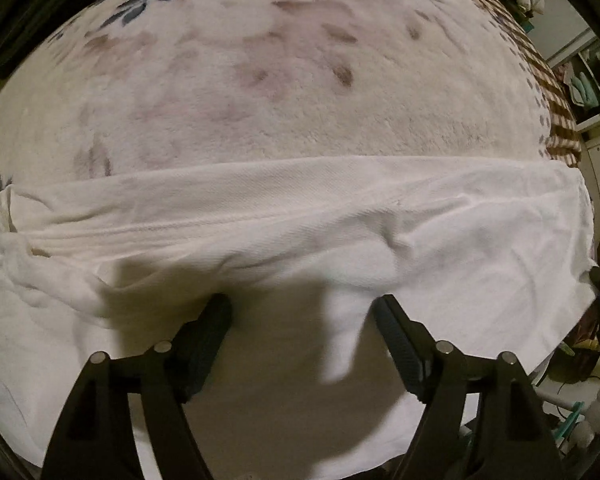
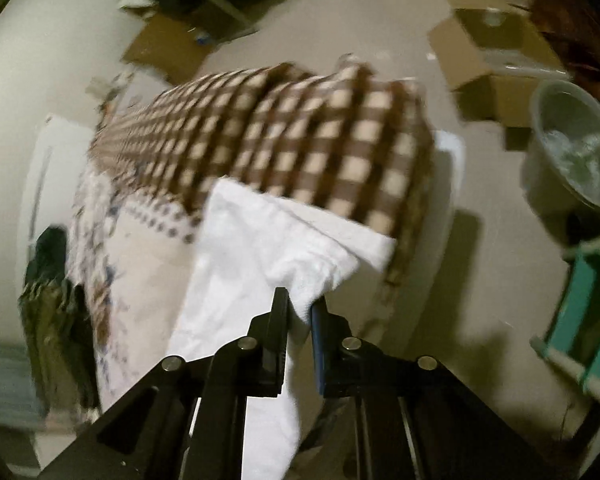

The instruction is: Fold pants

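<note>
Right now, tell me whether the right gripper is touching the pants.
Touching. The right wrist view shows the right gripper with its jaws nearly shut on a bunched edge of the white pants, cloth pinched between the pads.

The white pants (image 1: 380,216) are matt woven cloth with a fine twill grain, creased, with a ribbed seam along one fold. Under them lies a plush cream blanket with faded floral print (image 1: 300,80), soft and napped, its brown-and-cream checked border (image 2: 300,140) of the same fuzzy cloth. The black gripper fingers (image 1: 208,336) look like matt plastic with ridged pads and shiny round metal pins. A brown cardboard box (image 2: 496,60) looks dull and papery; the pale bucket (image 2: 568,144) is smooth, translucent plastic.
</note>
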Demonstrator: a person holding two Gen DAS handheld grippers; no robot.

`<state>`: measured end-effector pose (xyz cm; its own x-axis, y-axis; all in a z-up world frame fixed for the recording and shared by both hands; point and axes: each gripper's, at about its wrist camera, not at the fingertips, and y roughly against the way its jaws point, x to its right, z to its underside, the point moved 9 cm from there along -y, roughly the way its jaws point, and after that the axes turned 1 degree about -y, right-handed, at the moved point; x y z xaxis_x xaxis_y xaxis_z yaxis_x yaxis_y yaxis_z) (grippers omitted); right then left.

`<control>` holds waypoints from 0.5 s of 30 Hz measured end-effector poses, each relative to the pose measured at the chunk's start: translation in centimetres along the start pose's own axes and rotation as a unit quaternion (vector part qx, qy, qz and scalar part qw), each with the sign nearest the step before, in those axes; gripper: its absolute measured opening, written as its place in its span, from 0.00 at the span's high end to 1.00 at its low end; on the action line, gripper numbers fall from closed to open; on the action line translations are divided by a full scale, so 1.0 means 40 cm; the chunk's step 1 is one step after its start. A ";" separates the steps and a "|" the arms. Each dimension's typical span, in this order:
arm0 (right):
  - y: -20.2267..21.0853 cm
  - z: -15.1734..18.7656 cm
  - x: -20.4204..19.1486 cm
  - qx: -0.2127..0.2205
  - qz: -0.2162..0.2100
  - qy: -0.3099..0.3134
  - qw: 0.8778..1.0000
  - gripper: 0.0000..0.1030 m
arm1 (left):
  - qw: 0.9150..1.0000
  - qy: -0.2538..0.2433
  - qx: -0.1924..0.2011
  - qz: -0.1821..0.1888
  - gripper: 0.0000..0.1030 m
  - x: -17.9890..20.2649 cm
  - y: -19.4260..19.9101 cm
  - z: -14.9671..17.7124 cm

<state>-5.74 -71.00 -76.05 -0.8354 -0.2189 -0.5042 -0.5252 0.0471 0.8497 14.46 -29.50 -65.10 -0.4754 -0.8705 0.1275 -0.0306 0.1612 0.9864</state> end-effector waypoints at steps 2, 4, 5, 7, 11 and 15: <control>-0.035 -0.006 0.009 -0.027 0.004 -0.001 1.000 0.74 | 1.000 0.000 -0.004 0.005 0.13 0.018 -0.014 0.002; -0.060 -0.019 0.024 -0.042 -0.014 -0.030 0.999 0.63 | 1.000 -0.003 -0.010 0.009 0.04 0.024 -0.024 -0.003; -0.066 -0.026 0.033 -0.043 -0.019 -0.044 0.998 0.63 | 1.000 -0.005 -0.014 0.011 0.00 0.023 -0.034 -0.009; -0.063 -0.045 0.045 -0.033 -0.029 -0.076 0.996 0.73 | 1.000 -0.010 -0.018 -0.002 0.00 0.028 -0.045 -0.011; -0.013 -0.080 -0.007 0.011 -0.038 -0.044 0.998 0.94 | 1.000 -0.001 -0.018 -0.001 0.00 0.030 -0.049 -0.014; 0.028 -0.105 -0.076 0.045 -0.057 0.012 0.997 0.94 | 1.000 0.017 -0.018 0.013 0.00 0.028 -0.047 -0.022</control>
<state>-3.12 -74.36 -72.94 -0.7654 -0.2507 -0.5927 -0.6305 0.1079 0.7687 14.75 -31.18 -66.74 -0.4449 -0.8817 0.1569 0.0128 0.1689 0.9856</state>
